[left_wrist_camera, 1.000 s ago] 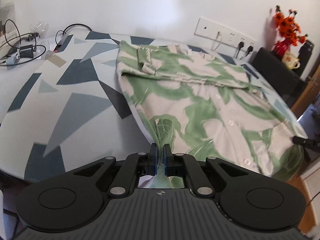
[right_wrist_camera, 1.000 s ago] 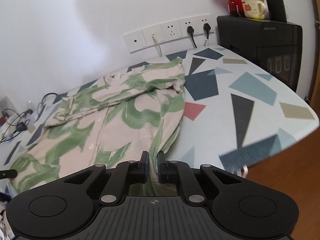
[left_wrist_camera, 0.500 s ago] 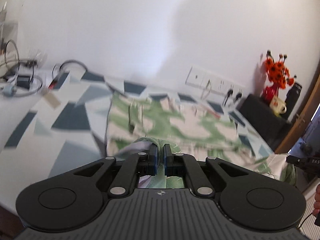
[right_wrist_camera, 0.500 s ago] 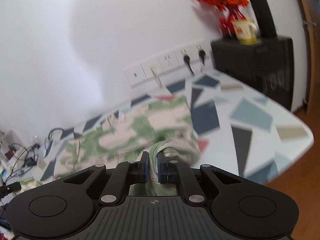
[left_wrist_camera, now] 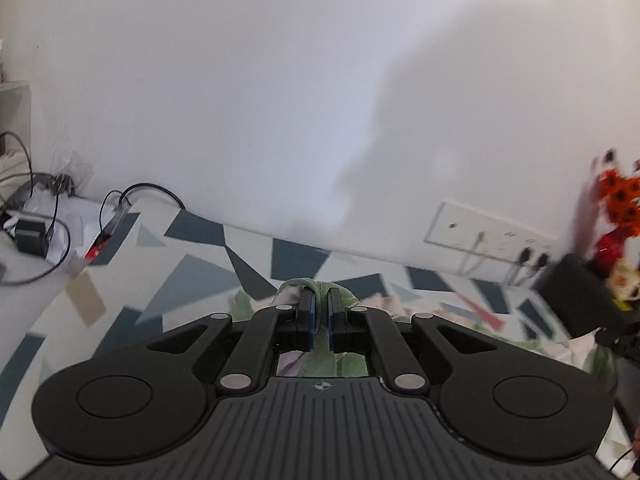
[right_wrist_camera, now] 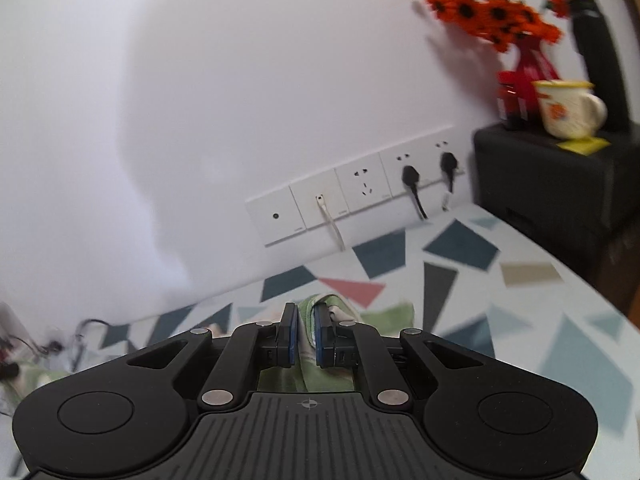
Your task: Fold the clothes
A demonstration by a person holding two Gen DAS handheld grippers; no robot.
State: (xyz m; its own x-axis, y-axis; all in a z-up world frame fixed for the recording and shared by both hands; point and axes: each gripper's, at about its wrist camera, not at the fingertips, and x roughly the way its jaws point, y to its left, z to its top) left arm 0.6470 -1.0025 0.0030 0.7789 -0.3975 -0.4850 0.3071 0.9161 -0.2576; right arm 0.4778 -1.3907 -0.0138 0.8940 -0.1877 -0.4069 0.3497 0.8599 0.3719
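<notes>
White wall above a table (right_wrist_camera: 460, 248) with a geometric-patterned cover. At lower centre, the left gripper (left_wrist_camera: 319, 312) pinches the green-patterned shirt (left_wrist_camera: 308, 285); the right gripper (right_wrist_camera: 305, 326) likewise clamps its fabric, which bunches between and just beyond the fingertips.

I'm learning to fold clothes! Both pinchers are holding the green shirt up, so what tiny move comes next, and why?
Probably carry it a little further toward the wall, then lower it. The left gripper and right gripper are each shut on the shirt, and patterned table lies ahead, so the lifted edge seems mid-fold.
</notes>
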